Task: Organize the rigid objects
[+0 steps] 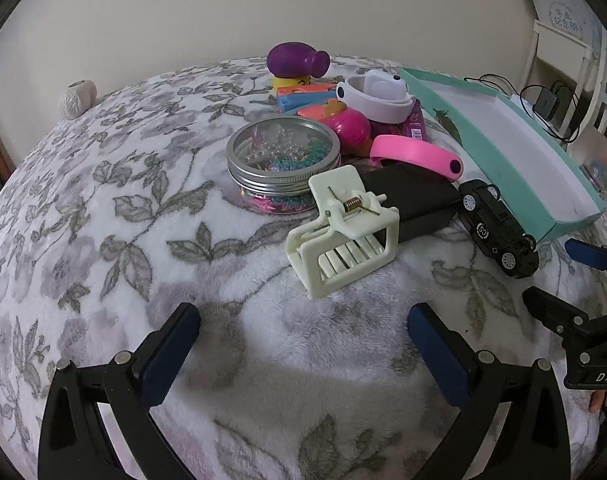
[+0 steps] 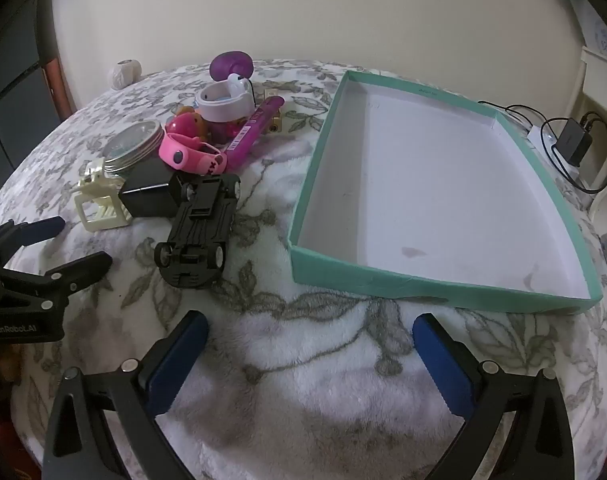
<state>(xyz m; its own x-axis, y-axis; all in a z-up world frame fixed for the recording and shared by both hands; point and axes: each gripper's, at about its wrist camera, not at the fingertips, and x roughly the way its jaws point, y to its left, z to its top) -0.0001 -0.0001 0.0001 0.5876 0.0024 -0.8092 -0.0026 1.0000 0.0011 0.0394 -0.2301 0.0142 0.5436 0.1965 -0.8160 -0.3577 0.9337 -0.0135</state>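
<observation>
A heap of small objects lies on a floral blanket. Nearest my open left gripper (image 1: 303, 316) is a cream hair claw clip (image 1: 343, 232), just ahead of the fingertips. Behind it sit a black box (image 1: 415, 196), a metal-lidded jar of beads (image 1: 283, 152), a pink wristband (image 1: 415, 156) and a white wristband (image 1: 379, 96). A black toy car (image 2: 199, 232) lies upside down ahead and left of my open right gripper (image 2: 311, 328). An empty teal box (image 2: 443, 184) with a white inside stands ahead-right of it. Nothing is between either pair of fingers.
A purple toy (image 1: 295, 60), orange and blue blocks (image 1: 303, 98) and a magenta tube (image 2: 255, 128) lie at the back of the heap. A pale textured ball (image 1: 77, 98) sits by the far left edge. A charger and cables (image 2: 571, 140) lie beyond the teal box.
</observation>
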